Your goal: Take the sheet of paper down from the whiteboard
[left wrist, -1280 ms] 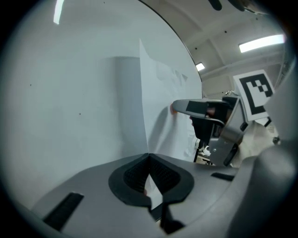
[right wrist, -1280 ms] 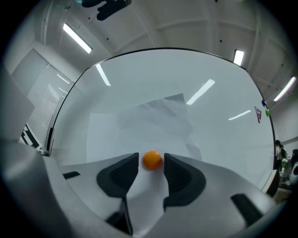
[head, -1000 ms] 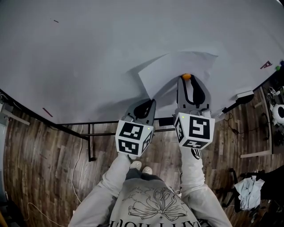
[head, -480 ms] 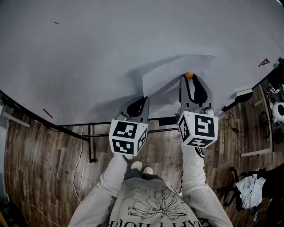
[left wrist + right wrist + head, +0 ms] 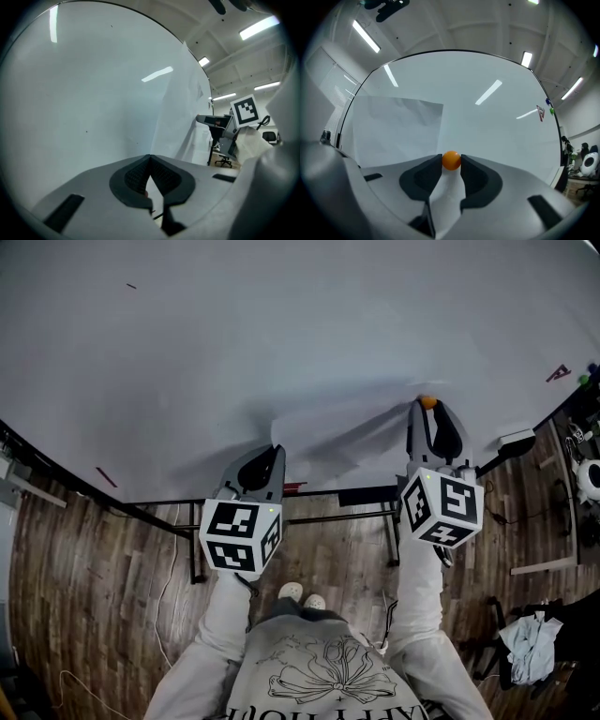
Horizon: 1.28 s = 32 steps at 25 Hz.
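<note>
One large whiteboard (image 5: 281, 334) fills the head view, standing on a dark frame over a wood-plank floor (image 5: 84, 559); strip lights (image 5: 257, 27) run across the ceiling. The sheet of paper (image 5: 347, 432) lies against the board's lower middle. The left gripper (image 5: 150, 157) is clenched on the sheet's left corner. The right gripper (image 5: 451, 163), jaws fairly wide, grasps an orange ball (image 5: 451, 159) at the sheet's right corner.

Left gripper (image 5: 274, 450) pinching sheet (image 5: 393, 126), right gripper (image 5: 427, 409) clamped on orange ball (image 5: 451, 160), both arms extended forward
</note>
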Available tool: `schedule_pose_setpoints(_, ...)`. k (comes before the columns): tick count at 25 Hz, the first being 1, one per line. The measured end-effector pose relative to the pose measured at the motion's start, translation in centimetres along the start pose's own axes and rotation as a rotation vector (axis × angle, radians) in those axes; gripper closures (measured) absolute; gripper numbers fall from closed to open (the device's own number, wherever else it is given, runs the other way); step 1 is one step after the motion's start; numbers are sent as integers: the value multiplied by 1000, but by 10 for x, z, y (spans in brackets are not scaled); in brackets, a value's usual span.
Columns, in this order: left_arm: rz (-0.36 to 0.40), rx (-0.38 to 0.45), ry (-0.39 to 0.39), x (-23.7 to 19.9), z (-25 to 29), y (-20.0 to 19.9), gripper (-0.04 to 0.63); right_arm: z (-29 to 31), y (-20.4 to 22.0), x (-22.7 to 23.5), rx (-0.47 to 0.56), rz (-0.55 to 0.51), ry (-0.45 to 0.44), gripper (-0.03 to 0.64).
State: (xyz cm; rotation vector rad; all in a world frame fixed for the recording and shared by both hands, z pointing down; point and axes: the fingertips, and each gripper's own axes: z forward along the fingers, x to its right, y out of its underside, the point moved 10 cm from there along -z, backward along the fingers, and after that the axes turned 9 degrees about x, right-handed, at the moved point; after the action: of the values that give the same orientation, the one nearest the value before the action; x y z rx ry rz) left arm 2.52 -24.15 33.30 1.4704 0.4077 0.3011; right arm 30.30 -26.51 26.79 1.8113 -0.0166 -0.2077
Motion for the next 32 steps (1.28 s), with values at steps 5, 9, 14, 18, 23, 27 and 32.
schedule_pose_setpoints(5,87,-40,-56,-14,-16,-6,591,2,2,7,-15,23,-2,496)
schedule_pose_setpoints(9,134,-50,-84,-21,-26,-11,591,4,4,10,-22,41,-7,497)
schedule_pose_setpoints(14,185,-69,-112,-24,-35,-14,591,8,5,13,-36,55,-30,495)
schedule_pose_setpoints(18,224,-89,-133,-28,-39,-15,591,9,6,14,-28,60,-47,494)
schedule_pose_setpoints(23,251,-99,-162,-34,-44,-18,591,6,5,17,-30,64,-58,474)
schedule_pose_setpoints(27,289,-104,-174,-33,-44,-22,591,-2,3,21,-23,68,-46,454)
schedule_pose_setpoints(32,334,-108,-159,-26,-43,-27,591,-16,-6,20,-2,70,-54,454)
